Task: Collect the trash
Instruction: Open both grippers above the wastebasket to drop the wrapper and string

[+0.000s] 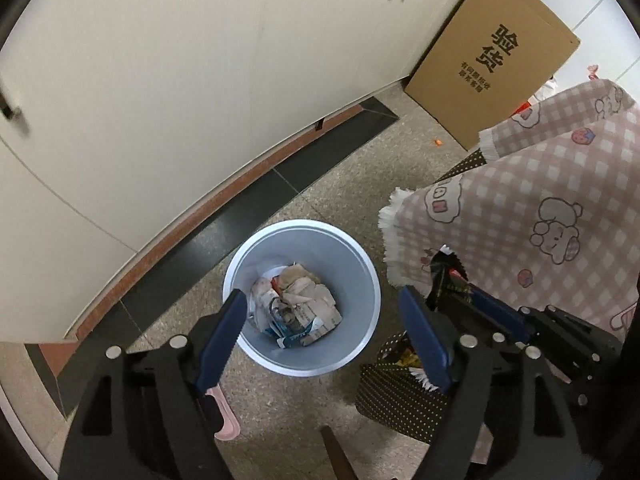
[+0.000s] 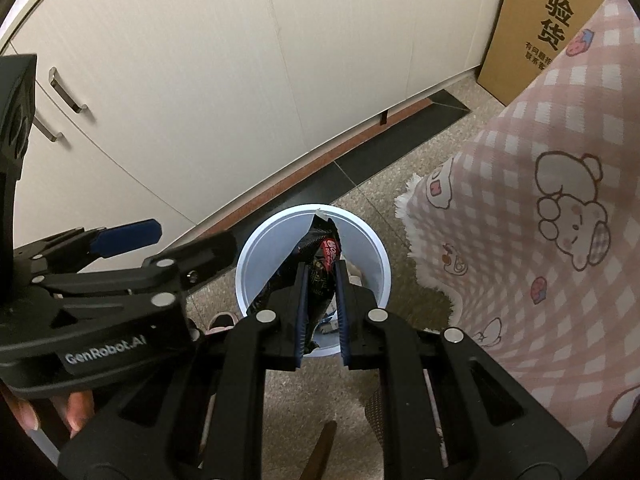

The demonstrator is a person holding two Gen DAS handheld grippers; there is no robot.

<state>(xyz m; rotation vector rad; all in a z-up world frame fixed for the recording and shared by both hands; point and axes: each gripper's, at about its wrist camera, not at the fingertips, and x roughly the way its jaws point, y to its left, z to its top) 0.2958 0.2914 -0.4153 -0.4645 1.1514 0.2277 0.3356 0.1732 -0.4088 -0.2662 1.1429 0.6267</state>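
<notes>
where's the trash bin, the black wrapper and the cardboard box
trash bin [image 1: 352,264], left wrist view, inner wall of the pale blue bin
black wrapper [image 2: 320,258], right wrist view, printed middle, above the right gripper's pads
cardboard box [image 1: 492,60], left wrist view, printed side face

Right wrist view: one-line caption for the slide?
Right gripper holds a black snack wrapper over the white bin; left gripper open alongside.

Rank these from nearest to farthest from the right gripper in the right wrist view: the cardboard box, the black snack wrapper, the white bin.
1. Black snack wrapper: clamped between the jaws of the right gripper.
2. White bin: on the floor just beyond and below the jaws.
3. Cardboard box: far at upper right, against the cabinets.
</notes>
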